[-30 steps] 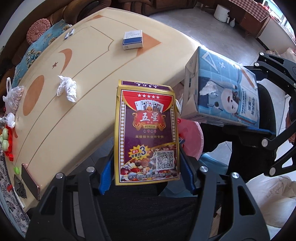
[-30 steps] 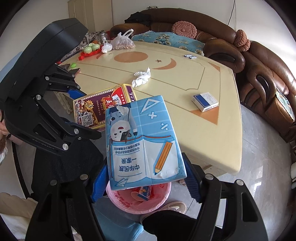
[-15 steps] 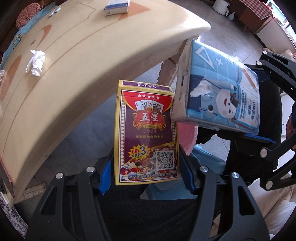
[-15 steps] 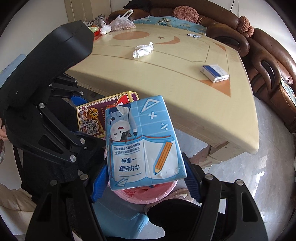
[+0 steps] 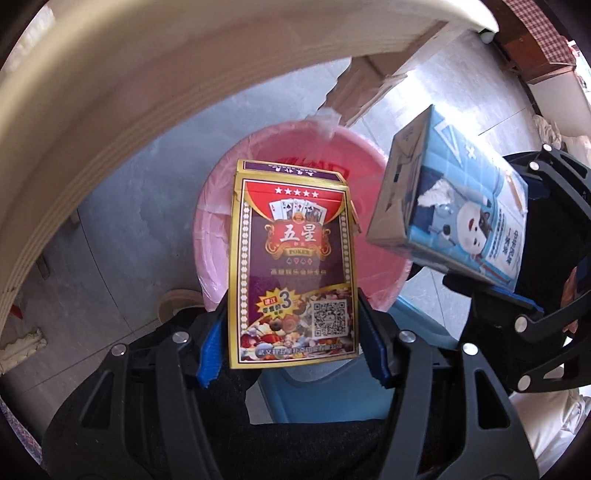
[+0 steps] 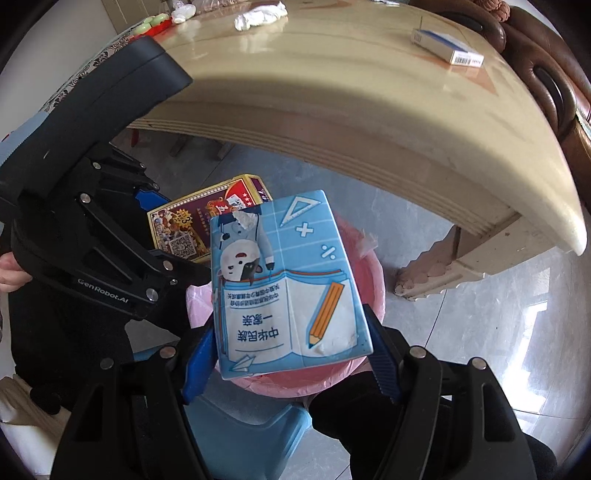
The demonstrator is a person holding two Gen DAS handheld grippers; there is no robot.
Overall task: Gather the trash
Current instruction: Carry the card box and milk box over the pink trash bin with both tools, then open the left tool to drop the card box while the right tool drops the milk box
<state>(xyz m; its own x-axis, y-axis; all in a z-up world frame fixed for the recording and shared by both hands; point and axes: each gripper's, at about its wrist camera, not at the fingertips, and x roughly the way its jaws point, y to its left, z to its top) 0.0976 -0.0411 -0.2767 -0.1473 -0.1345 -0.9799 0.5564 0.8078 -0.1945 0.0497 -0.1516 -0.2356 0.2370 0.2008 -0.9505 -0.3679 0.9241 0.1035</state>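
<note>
Left claw (image 5: 291, 347): clamped on the lower end of the card box (image 5: 293, 266); my blue pads press both long edges, and the box stands upright in the grip.
Right claw (image 6: 291, 363): closed on the near end of the tissue box (image 6: 284, 280), which juts forward, a scrap of tissue showing at its slot.
Boxes: side by side, close but apart; the tissue box sits right of the card box in my left view.
Bin (image 5: 229, 206): pink, with a thin liner, on the floor directly beyond both boxes; its mouth fills the middle of my left view.
Table (image 6: 369, 92): now arches overhead and far. A white wad (image 6: 260, 16) and a blue pack (image 6: 447, 46) lie on its top.
Just changed: half a second ago the tabletop took up most of my left view and the bin was a sliver behind the boxes. I have swung both claws down off the table edge to hang over the bin.
Meaning: I judge the carry is done and both boxes are lined up to drop; only the release remains.
Unchanged: both grips look the same as in the earlier frames, with no slip.
Left to do: the wad and pack look like the next trash.
</note>
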